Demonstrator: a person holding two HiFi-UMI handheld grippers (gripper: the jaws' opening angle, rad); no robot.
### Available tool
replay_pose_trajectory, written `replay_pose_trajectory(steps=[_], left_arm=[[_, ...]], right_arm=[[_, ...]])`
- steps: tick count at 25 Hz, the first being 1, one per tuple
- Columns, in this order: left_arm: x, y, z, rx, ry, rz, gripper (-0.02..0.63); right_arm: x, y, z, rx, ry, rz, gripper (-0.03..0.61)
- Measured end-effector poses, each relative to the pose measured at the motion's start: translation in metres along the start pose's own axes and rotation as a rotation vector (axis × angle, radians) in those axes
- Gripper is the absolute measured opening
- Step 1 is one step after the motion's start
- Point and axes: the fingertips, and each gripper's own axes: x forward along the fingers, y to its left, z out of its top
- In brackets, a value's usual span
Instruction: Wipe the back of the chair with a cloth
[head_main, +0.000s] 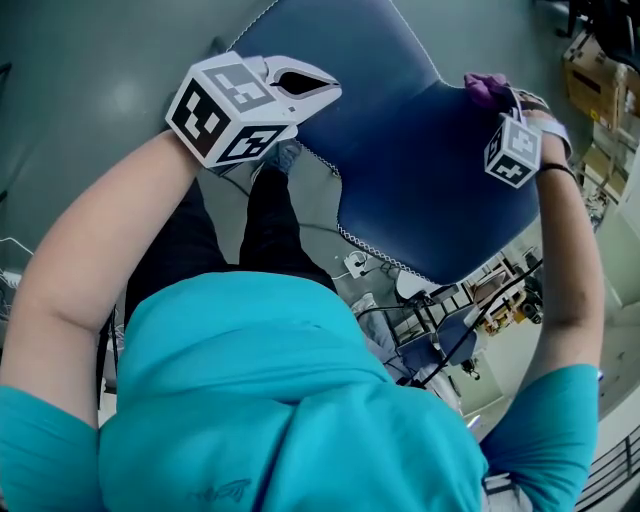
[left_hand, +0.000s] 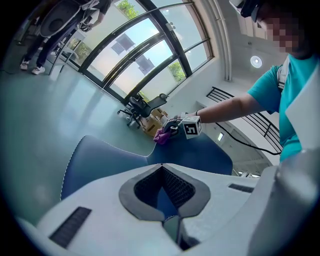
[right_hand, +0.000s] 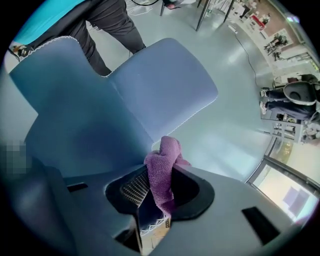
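R gripper w/ cloth on chair; boxes nearby.

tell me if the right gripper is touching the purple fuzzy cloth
Touching. The right gripper view shows the right gripper with its jaws closed on the purple fuzzy cloth, which sticks out past them.

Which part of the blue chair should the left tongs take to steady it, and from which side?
The thin stitched edge of the chair, nearest the left tongs, approached edge-on from the person's left. The shell is broad and curved, so probably only its rim fits between the jaws.
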Motion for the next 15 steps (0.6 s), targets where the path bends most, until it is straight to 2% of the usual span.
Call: replay_pose_trajectory(steps=[15], left_arm=[[0.004, -0.005, 0.004, 0.012, 0.001, -0.010, -0.005]], right_arm=[[-0.003, 0.030, 0.011, 0.067, -0.022, 0.059, 0.109]])
